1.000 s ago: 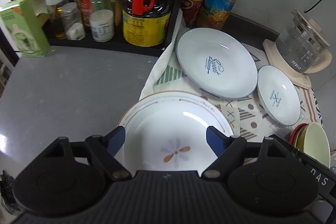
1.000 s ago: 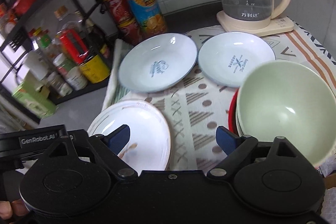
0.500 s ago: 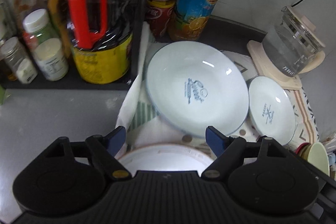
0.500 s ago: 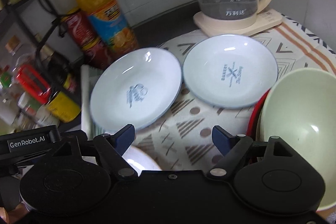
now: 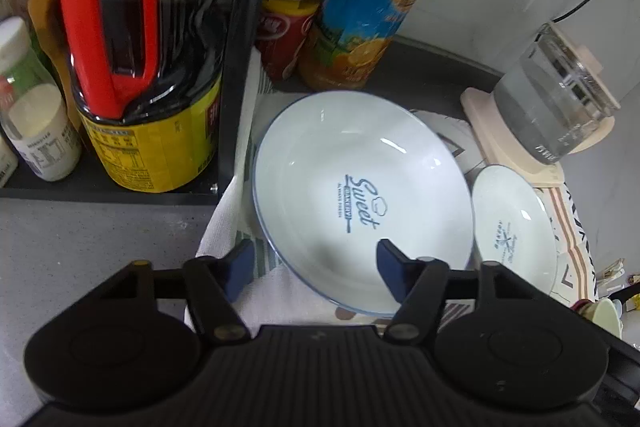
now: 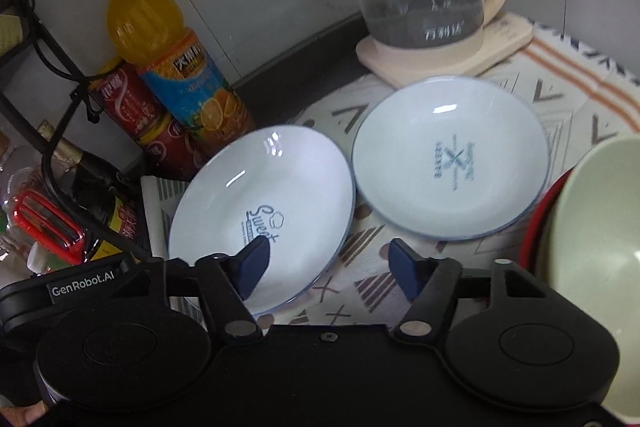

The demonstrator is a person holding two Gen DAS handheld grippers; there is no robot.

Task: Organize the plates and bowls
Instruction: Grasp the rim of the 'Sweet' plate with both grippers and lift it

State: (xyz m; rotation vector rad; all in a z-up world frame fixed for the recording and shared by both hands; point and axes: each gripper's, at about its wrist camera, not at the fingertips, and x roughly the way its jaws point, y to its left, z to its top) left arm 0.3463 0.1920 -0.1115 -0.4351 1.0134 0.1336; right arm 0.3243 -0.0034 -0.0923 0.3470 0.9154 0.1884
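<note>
White plates (image 6: 264, 211) — two — one green bowl (image 6: 596, 259); both hand-held grippers (image 5: 316, 269) spread, empty.

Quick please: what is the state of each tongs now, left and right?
Left tongs: open, holding nothing, over the near rim of the Sweet plate.
Right tongs: open, holding nothing.

Open right tool (image 6: 326, 263) above Sweet plate (image 6: 262, 215), bakery plate (image 6: 450, 159) beside
</note>
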